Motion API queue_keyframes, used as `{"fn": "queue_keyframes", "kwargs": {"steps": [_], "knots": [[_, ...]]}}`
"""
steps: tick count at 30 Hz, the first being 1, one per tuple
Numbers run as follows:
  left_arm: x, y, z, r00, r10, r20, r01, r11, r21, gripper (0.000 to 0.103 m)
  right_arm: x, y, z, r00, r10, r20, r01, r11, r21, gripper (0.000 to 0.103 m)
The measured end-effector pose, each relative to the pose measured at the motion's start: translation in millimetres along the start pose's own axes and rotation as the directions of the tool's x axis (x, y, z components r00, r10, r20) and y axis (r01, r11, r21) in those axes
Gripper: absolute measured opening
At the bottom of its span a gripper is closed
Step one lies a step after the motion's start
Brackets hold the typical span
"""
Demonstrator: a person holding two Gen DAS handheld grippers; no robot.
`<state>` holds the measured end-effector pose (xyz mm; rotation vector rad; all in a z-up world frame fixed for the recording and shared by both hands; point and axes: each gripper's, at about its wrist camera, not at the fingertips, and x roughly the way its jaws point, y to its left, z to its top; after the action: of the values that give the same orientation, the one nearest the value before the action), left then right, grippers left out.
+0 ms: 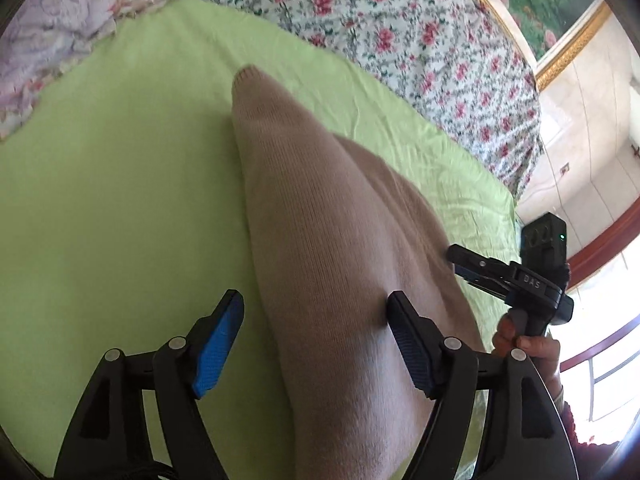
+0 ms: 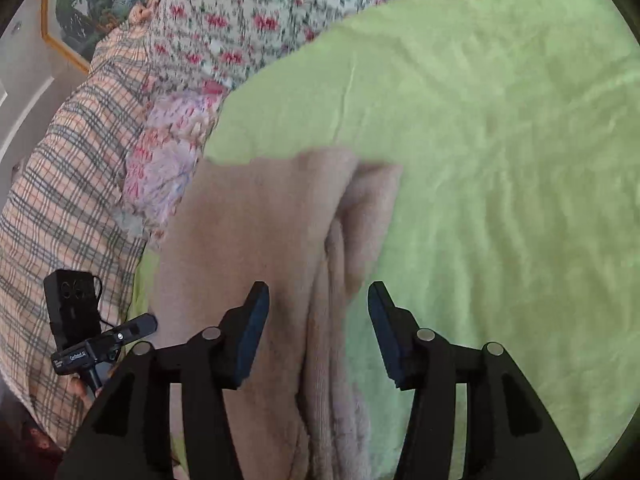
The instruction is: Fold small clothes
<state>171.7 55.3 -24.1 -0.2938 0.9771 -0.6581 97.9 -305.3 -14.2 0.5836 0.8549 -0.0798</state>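
Note:
A beige knit garment (image 1: 320, 216) lies on the light green sheet (image 1: 120, 200), narrowing to a point at its far end. My left gripper (image 1: 316, 312) is open just above it. Its blue-padded fingers (image 1: 224, 336) stand wide apart, and the cloth runs between them without being pinched. In the right wrist view the same garment (image 2: 260, 232) shows a thick folded edge of several layers. My right gripper (image 2: 318, 300) is open over that edge, with a gap on both sides. Each gripper shows in the other's view: the right gripper (image 1: 460, 260), the left gripper (image 2: 146, 326).
A floral quilt (image 1: 400, 40) borders the green sheet (image 2: 500, 160) at the far side. A plaid cloth (image 2: 72, 200) and a pink patterned cloth (image 2: 168, 168) lie beside the garment. A framed picture (image 1: 552, 0) hangs on the wall. A person's hand (image 1: 532, 348) holds the right gripper's handle.

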Motion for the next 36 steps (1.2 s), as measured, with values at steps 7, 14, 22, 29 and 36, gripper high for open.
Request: {"fn": "queue_keyframes", "kwargs": {"steps": [7, 14, 22, 29, 36], "knots": [[17.8, -3.7, 37.5, 0.988, 0.155, 0.026, -0.155, 0.988, 0.008, 0.056, 42.9, 11.3, 25.6, 0.999, -0.017, -0.031, 0.018, 1.000, 0.020, 0.011], [42.6, -31.0, 26.9, 0.958, 0.286, 0.016, -0.285, 0.946, 0.151, 0.047, 32.8, 3.5, 13.4, 0.995, -0.103, 0.003, 0.103, 0.995, 0.001, 0.008], [13.8, -42.1, 13.0, 0.956, 0.286, 0.064, -0.293, 0.938, 0.186, 0.047, -0.4, 0.4, 2.0, 0.998, -0.045, 0.038, 0.043, 0.997, 0.065, 0.027], [-43.7, -56.5, -57.9, 0.965, 0.241, 0.108, -0.262, 0.927, 0.269, 0.048, -62.8, 18.1, -56.8, 0.998, -0.003, 0.065, 0.001, 1.000, 0.024, 0.028], [-58.4, -49.5, -129.1, 0.970, 0.232, 0.068, -0.242, 0.930, 0.276, 0.060, -72.8, 16.3, -120.6, 1.000, -0.013, 0.021, 0.012, 0.999, 0.043, 0.039]]}}
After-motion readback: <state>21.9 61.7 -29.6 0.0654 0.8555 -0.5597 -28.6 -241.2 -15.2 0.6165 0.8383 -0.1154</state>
